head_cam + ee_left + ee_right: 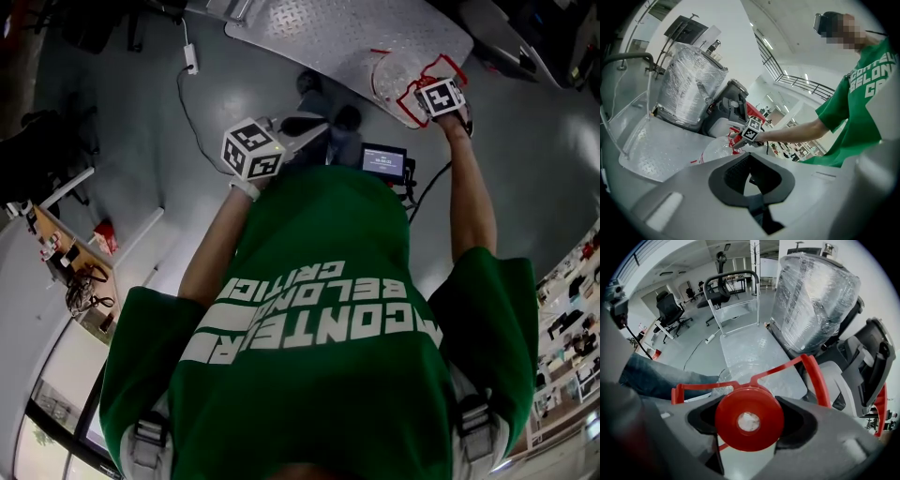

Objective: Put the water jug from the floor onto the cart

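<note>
here the right gripper (749, 422) is clamped on the jug's red cap (749, 404), one jaw at each side of it. the jug (389, 75) is tipped well over. its long axis runs near to far, with the cap pointing back toward the person and the clear body pointing away, out over the near right edge of the cart deck (319, 33). whether the body rests on the plate or hangs just above it cannot be told. the red handle (820, 376) loops up and to the right of the cap. the left gripper (751, 174) is held to the left of the jug and apart from it, its jaws drawn together with nothing between them. at the far end of the deck stands the cart's push bar (731, 280), and a wrapped chair (811, 301) sits just right of the cart.
</note>
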A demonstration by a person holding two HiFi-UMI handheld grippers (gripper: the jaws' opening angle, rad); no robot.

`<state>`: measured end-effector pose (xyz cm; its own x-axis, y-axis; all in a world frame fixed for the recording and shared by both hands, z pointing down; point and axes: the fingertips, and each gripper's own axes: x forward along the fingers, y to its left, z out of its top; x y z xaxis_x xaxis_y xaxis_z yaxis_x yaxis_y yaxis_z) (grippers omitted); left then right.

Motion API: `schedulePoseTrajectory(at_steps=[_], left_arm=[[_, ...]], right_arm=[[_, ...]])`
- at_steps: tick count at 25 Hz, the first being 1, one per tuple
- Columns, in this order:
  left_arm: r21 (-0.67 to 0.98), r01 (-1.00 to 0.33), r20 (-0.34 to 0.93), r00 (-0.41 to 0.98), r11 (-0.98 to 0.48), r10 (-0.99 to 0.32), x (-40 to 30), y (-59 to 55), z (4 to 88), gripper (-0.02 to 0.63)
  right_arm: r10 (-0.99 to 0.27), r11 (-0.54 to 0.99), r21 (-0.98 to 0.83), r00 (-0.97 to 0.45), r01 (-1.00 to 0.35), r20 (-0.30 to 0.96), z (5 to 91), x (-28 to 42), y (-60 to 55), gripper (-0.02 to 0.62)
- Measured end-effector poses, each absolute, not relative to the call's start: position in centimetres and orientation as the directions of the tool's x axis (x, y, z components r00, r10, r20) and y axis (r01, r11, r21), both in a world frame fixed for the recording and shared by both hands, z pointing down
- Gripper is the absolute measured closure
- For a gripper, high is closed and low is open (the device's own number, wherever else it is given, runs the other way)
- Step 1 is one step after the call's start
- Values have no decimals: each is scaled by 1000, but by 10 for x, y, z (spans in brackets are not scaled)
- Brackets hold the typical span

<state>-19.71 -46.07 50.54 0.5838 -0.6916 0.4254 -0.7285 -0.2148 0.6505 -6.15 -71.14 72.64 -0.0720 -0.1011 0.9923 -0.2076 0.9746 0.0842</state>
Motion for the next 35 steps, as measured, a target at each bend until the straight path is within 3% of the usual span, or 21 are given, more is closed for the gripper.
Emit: schedulePoseTrajectory(at_steps=[12, 32, 35], left_arm=[[676, -725, 453, 551, -134, -701, -273, -490, 530, 592], [687, -724, 492, 527, -63, -693, -276, -500, 534, 592], [684, -728, 496, 520, -56, -695, -279, -502, 533, 592]], right_arm=[[-88, 984, 76, -68, -159, 994, 778, -151, -763, 290], [-75, 985, 60, -89, -160, 993, 810, -171, -778, 290], [-12, 989, -12, -164, -144, 986, 819, -191, -764, 290]])
